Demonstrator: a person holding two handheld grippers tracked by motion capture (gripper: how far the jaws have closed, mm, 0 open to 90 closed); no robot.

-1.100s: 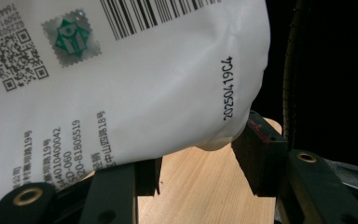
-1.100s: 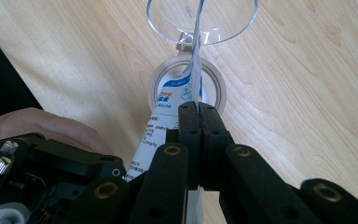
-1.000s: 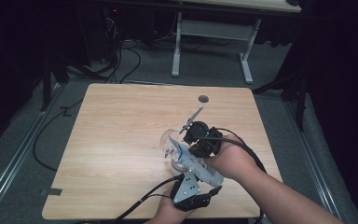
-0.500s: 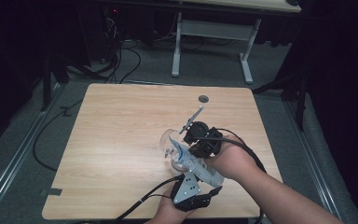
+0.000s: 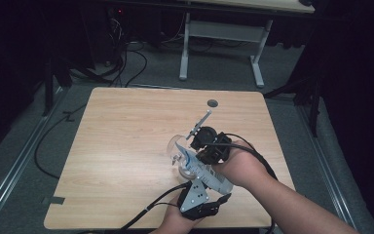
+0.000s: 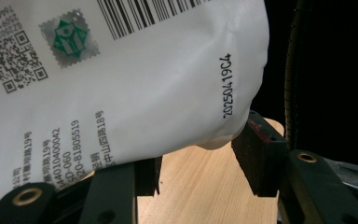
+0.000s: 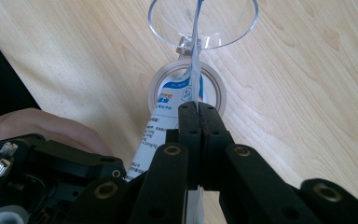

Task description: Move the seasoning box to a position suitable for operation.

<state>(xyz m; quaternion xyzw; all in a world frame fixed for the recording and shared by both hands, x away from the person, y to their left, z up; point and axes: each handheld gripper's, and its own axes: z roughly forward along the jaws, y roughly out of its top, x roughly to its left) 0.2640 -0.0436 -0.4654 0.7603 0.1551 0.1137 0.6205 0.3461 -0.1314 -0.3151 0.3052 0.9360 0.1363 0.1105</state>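
The white printed pouch (image 5: 205, 171) is lying tilted over the near right part of the wooden table (image 5: 126, 141), its top reaching into a clear glass (image 7: 203, 23). The right gripper (image 7: 198, 112) is pinching the pouch's thin edge, jaws pressed together. The left gripper (image 6: 200, 163) is bracketing the pouch's bottom, jaws standing apart.
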